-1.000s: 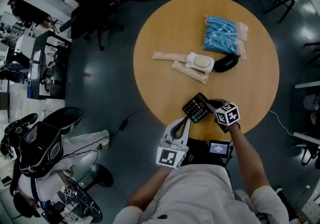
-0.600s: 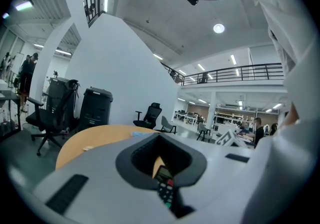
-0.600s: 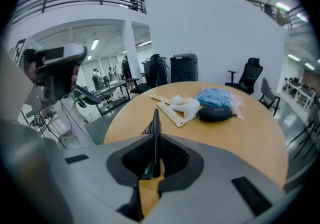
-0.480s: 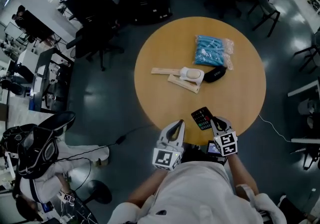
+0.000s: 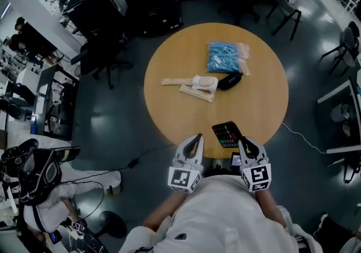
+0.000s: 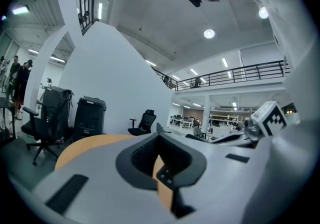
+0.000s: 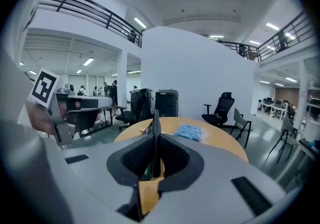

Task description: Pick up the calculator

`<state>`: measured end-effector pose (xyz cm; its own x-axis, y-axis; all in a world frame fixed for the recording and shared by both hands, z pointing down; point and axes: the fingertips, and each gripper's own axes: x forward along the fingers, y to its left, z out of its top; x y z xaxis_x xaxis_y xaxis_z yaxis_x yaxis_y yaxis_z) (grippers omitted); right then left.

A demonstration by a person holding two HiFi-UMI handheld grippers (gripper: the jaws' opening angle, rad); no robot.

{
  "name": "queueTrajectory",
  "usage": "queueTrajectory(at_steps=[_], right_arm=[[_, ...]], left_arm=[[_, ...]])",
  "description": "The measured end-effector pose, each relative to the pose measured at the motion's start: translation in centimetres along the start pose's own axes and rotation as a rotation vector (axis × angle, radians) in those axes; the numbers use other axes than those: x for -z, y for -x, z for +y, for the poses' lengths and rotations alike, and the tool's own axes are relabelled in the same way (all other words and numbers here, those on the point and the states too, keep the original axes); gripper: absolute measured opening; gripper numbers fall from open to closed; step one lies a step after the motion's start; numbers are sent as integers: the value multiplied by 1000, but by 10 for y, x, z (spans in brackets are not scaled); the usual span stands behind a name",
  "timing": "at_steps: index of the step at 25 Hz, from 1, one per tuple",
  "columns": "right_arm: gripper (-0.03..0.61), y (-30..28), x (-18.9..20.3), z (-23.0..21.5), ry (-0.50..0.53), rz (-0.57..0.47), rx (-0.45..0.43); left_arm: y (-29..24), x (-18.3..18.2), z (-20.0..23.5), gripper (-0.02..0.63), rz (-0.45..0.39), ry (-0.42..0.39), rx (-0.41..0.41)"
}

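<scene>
The calculator [image 5: 227, 134] is a flat, dark rectangular slab with rows of small keys, a few of them reddish or green, and a darker strip at its far end. It is off the table [image 5: 169, 105], held over the near rim in the jaws of the right gripper [image 5: 243, 143]. The right gripper view shows it edge-on as a thin dark blade, with the two jaws clenched on its flat faces and the wooden top beyond. On the far half of the round table lies a clear plastic bag [image 5: 227, 57] filled with blue pieces. Just beside it is a black pouch [image 5: 229, 81], whose contents cannot be made out. To the left of the pouch, a white object with a beige top [image 5: 203, 83] rests on pale wooden sticks. The left gripper [image 5: 196, 138] holds nothing. Its jaws are drawn together to a narrow slit through which only the table colour shows. Both grippers are held side by side close in front of the person's torso, pointing out toward the table, the left one roughly level and the right tipped slightly downward.
</scene>
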<state>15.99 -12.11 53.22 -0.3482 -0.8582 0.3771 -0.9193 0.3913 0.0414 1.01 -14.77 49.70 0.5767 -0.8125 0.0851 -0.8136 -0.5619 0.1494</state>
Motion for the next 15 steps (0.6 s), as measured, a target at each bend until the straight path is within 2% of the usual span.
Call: queueTrajectory(at_steps=[6, 15], right_arm=[[48, 13, -3, 2, 11, -22, 16], [48, 18, -1, 4, -3, -22, 21]], left_arm=[[6, 1, -14, 6, -13, 6, 18], [15, 2, -11, 6, -1, 26, 6]])
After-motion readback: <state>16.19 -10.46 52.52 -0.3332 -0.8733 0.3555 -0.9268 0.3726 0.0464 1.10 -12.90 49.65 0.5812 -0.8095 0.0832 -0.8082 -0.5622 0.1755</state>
